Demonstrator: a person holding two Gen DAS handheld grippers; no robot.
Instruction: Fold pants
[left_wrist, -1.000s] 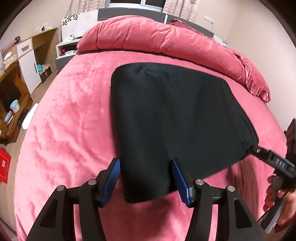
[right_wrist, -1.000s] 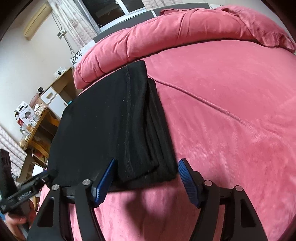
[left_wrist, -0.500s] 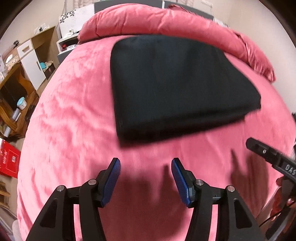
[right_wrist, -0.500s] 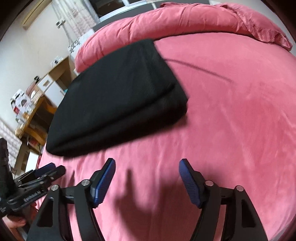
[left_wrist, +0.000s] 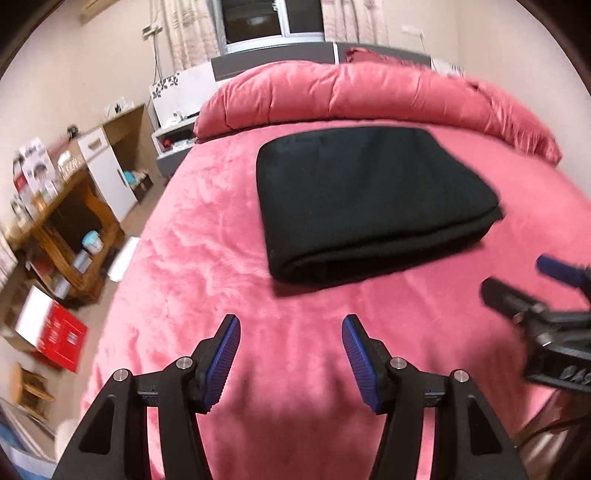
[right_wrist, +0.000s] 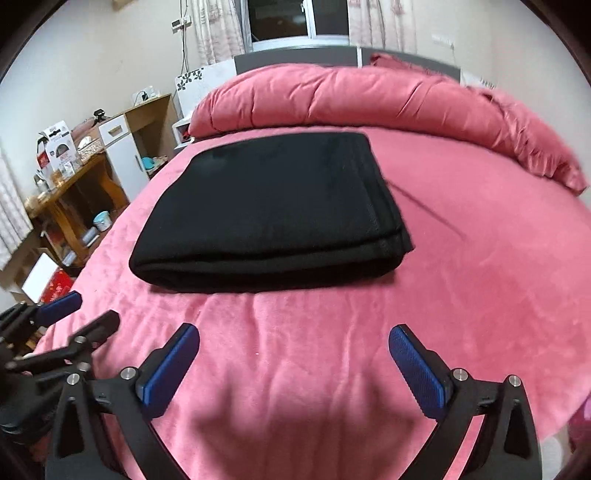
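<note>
The black pants lie folded into a thick flat rectangle on the pink bed; they also show in the right wrist view. My left gripper is open and empty, above the bedspread and well short of the near fold. My right gripper is open wide and empty, also back from the pants. The right gripper shows at the right edge of the left wrist view, and the left gripper shows at the left edge of the right wrist view.
A rolled pink duvet lies across the head of the bed. A wooden desk with clutter, a white cabinet and a red box stand beside the bed's left edge.
Both grippers have let go of the pants and pulled back and up from them. The pants now lie free on the bed, farther from both grippers.
</note>
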